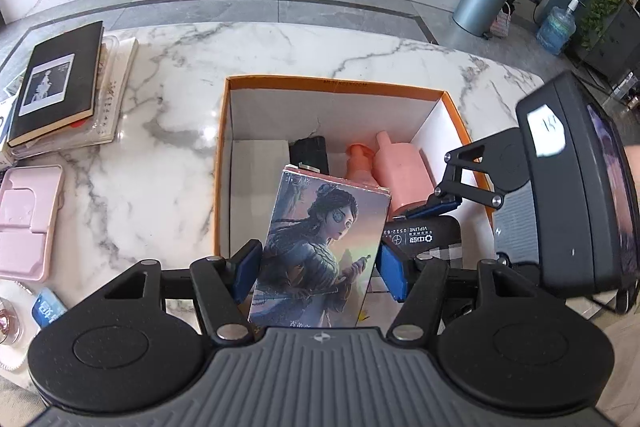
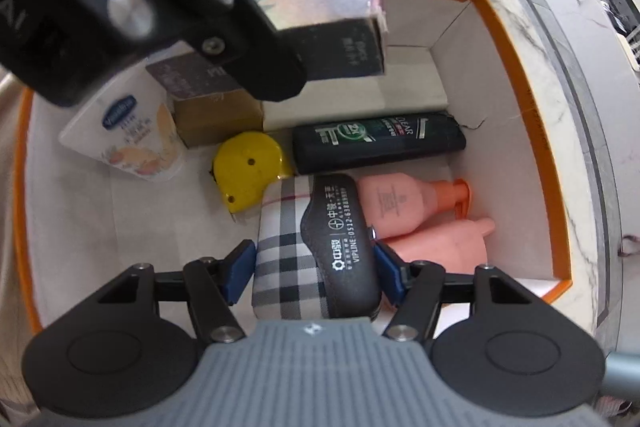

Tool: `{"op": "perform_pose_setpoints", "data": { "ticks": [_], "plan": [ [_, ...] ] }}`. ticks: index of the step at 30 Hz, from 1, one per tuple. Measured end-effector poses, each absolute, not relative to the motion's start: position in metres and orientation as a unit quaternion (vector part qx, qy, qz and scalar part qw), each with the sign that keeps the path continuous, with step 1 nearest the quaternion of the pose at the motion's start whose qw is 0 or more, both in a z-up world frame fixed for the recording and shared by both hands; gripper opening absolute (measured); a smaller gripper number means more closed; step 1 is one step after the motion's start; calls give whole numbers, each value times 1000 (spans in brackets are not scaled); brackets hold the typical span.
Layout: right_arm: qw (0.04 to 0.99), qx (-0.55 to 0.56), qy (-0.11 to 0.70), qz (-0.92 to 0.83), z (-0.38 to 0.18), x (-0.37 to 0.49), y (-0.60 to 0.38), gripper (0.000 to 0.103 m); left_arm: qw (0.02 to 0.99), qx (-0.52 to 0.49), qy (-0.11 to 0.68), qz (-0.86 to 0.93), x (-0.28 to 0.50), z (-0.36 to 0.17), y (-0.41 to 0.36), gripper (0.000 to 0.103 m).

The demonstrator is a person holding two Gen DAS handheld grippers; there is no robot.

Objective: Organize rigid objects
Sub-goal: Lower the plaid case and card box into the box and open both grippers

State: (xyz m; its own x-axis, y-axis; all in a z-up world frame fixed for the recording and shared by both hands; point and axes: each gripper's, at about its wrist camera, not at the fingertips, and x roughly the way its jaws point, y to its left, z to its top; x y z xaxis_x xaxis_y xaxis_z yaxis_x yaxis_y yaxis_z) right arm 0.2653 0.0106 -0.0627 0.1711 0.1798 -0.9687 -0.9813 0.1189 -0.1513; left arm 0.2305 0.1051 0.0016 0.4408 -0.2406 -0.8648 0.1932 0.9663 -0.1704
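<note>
My left gripper [image 1: 320, 269] is shut on a box with a painted figure on its face [image 1: 320, 247] and holds it over the orange-rimmed carton [image 1: 336, 83]; the box also shows in the right wrist view [image 2: 320, 3]. My right gripper [image 2: 310, 273] is inside the carton [image 2: 556, 211], shut on a plaid-and-black case [image 2: 316, 247], which also shows in the left wrist view [image 1: 432, 243]. In the carton lie two pink bottles [image 2: 404, 211], a dark shampoo bottle [image 2: 380, 141], a yellow tape measure [image 2: 248, 171], a white tube [image 2: 128, 135] and a brown box [image 2: 216, 119].
A stack of books [image 1: 60, 87] lies on the marble table [image 1: 168, 131] at the left, with a pink tray [image 1: 28, 219] nearer. A grey bin [image 1: 480, 3] and a water jug [image 1: 556, 27] stand on the floor beyond.
</note>
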Motion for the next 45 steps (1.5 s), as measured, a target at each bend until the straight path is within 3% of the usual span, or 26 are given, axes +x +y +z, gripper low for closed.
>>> {"op": "perform_pose_setpoints", "data": {
  "ticks": [15, 17, 18, 20, 23, 26, 36, 42, 45],
  "plan": [
    [578, -498, 443, 470, -71, 268, 11, 62, 844, -12, 518, -134, 224, 3, 107, 72],
    [582, -487, 448, 473, -64, 269, 9, 57, 845, -14, 517, -133, 223, 4, 107, 72],
    [582, -477, 458, 473, -63, 270, 9, 47, 845, -13, 517, -134, 223, 4, 107, 72],
    [586, -462, 478, 463, -68, 274, 9, 41, 844, -6, 518, -138, 221, 5, 104, 72],
    [591, -442, 504, 449, -82, 275, 7, 23, 843, 7, 516, -154, 216, 7, 100, 72],
    [604, -443, 488, 447, -78, 267, 2, 21, 843, 28, 508, -174, 210, 15, 97, 72],
    [842, -205, 364, 340, 24, 245, -98, 22, 805, 266, 437, -300, 186, 15, 32, 72],
    [899, -43, 382, 208, -16, 214, -175, 27, 713, 412, 427, -374, 179, -20, -6, 72],
    [901, -53, 385, 193, -30, 212, -172, 27, 669, 465, 422, -397, 176, -43, -18, 72]
  ]
}}
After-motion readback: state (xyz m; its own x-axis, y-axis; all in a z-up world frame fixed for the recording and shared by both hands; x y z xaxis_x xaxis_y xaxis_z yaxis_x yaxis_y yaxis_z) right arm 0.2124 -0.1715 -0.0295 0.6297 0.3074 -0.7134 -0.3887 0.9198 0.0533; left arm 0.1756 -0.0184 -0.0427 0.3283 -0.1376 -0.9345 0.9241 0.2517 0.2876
